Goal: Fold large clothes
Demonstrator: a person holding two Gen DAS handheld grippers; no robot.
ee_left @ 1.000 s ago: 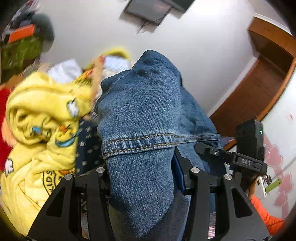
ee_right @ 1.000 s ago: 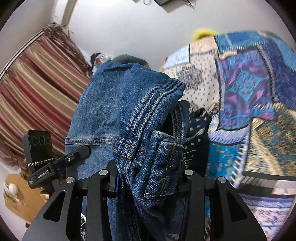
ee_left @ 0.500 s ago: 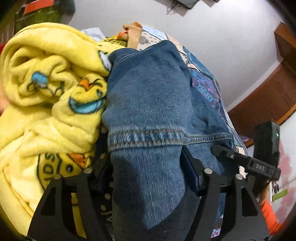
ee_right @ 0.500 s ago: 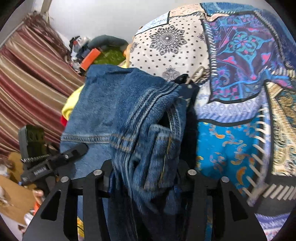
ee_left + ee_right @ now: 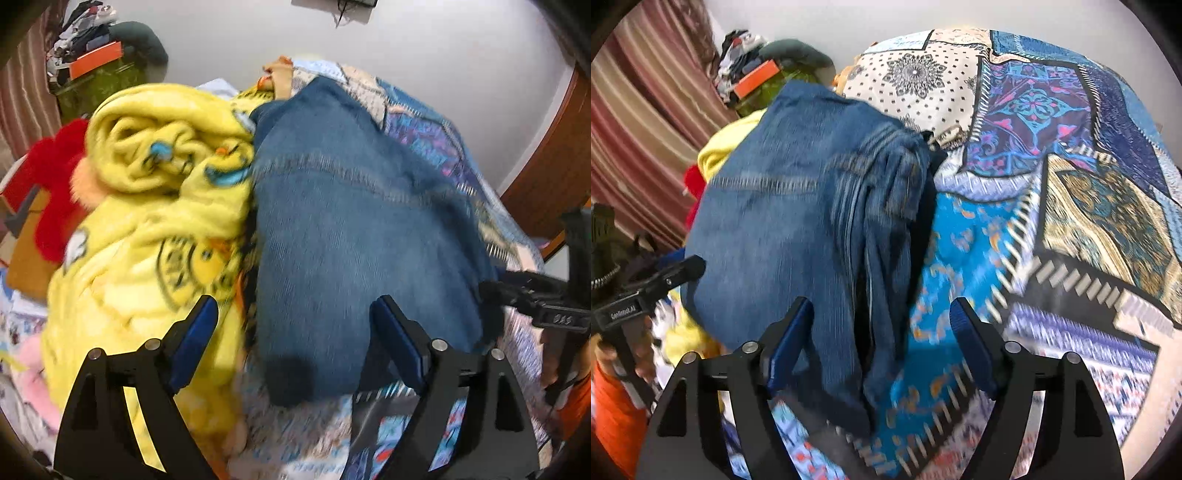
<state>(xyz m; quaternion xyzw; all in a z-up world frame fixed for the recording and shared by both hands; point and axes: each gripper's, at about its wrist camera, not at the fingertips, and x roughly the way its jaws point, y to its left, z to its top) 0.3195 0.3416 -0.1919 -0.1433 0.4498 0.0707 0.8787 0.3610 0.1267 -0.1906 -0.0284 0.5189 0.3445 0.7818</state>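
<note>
Folded jeans (image 5: 354, 236) lying on patchwork bedspread (image 5: 1071, 155) beside yellow blanket (image 5: 155, 206), left gripper (image 5: 295, 325) and right gripper (image 5: 881, 317) both spread wide, holding nothing

Premises: a bedroom in a home. A bed carries a patchwork bedspread (image 5: 1052, 155), with a yellow cartoon blanket (image 5: 147, 206) bunched along its left edge. Striped curtains (image 5: 639, 122) hang at the left. Plain white wall (image 5: 424, 48), wooden door frame (image 5: 546, 184), household clutter heaped in the far corner.
</note>
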